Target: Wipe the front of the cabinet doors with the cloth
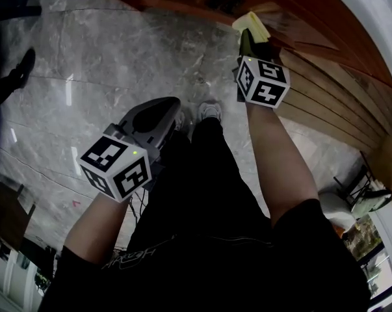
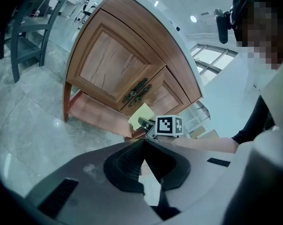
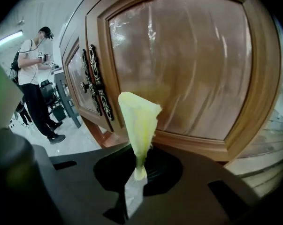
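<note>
Cloth in right gripper

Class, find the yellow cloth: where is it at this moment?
The cloth is pinched in the right gripper, raised close before the cabinet door, just right of the dark handles; the head view shows it top right.

Cloth: pale yellow-green, plain.
Cabinet doors: reddish-brown wood, faint grain, glossy light streaks.
Door handles: dark, ornate scrollwork.
Floor: grey marble, paler veining.
Left gripper: grey shell, black ribbed pads.
Marker cubes: black square patterns on white faces.
Trousers: black.
</note>
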A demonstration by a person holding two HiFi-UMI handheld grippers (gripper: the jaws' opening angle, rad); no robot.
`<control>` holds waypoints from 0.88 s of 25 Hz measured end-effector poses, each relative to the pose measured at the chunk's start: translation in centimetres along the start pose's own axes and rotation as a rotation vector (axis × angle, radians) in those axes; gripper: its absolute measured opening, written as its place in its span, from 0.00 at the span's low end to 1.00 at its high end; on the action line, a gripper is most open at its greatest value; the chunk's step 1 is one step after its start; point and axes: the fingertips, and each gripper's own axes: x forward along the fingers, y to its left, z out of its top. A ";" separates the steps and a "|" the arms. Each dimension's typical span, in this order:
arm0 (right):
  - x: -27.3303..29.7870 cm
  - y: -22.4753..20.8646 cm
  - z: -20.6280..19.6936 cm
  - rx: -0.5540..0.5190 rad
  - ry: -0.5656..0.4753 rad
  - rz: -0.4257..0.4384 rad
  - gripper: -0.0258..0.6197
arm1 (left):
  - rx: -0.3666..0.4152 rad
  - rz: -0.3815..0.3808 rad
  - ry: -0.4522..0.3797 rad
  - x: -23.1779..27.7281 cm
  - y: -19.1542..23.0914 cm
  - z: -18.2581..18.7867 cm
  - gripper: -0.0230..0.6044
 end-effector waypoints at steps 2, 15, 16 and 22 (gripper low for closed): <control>-0.5 -1.1 -0.3 0.007 -0.002 -0.018 0.10 | 0.012 -0.010 0.019 0.7 -0.5 -0.1 0.05; -4.2 -9.3 -1.6 0.034 -0.019 -0.124 0.10 | 0.083 -0.090 0.114 5.8 -5.5 -0.9 0.05; -4.5 -9.9 -1.7 0.030 -0.019 -0.134 0.10 | 0.087 -0.096 0.121 6.1 -5.7 -1.0 0.05; -6.3 -13.5 -2.6 0.053 -0.025 -0.198 0.10 | 0.111 -0.115 0.161 7.3 -6.9 -1.7 0.05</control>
